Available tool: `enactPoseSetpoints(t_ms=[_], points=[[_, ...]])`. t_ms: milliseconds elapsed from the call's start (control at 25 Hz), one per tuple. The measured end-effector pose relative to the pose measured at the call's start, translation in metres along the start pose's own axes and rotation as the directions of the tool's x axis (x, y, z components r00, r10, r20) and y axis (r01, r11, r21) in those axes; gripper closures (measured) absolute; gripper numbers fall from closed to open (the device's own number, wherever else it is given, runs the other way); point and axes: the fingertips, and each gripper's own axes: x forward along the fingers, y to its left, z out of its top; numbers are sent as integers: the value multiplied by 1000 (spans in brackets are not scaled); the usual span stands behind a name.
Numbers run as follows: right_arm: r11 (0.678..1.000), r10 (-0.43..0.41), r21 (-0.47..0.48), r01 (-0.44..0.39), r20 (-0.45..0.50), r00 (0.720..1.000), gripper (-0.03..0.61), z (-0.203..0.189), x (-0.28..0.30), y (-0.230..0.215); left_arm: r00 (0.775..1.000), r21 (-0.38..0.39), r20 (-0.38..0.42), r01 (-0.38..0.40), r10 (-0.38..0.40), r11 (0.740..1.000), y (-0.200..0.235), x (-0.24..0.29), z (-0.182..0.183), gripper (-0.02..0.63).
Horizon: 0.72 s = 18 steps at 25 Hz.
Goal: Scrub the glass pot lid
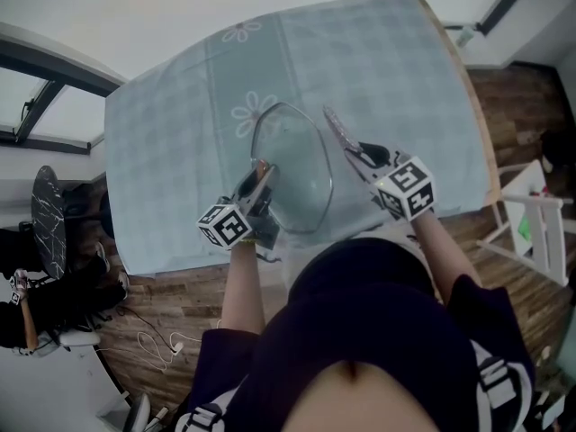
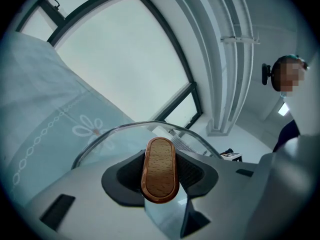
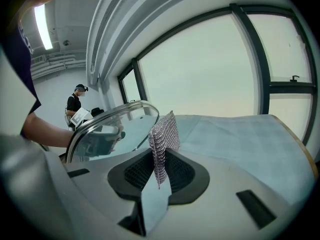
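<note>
The glass pot lid [image 1: 292,167] is held up on edge above the table, its steel rim [image 2: 117,133] arching ahead in the left gripper view. My left gripper [image 1: 258,185] is shut on the lid's oval wooden knob [image 2: 160,170], which fills the gap between the jaws. My right gripper [image 1: 358,154] is shut on a silvery metal-mesh scrubber [image 3: 163,141], which stands up from its jaws. The scrubber [image 1: 337,131] sits just right of the lid's rim; whether they touch I cannot tell. In the right gripper view the lid [image 3: 112,124] is at the left.
The table [image 1: 171,115] carries a pale blue checked cloth with flower prints. A white chair [image 1: 533,223] stands at the right, and cables [image 1: 157,345] lie on the wooden floor at the left. A person [image 3: 77,104] stands far back in the room.
</note>
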Motion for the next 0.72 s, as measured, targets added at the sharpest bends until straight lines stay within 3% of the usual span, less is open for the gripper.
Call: enactPoseSetpoints(t_ms=[600,720], points=[[972,220,-75,-221,-12,975,503,33,48,56,993,-102,88,89,-80,991,2,-18,10,446],[965,259,-44,-258,19,966,503,43,52,62,991,-115,102,101,-89,988,3,-21,12,446]])
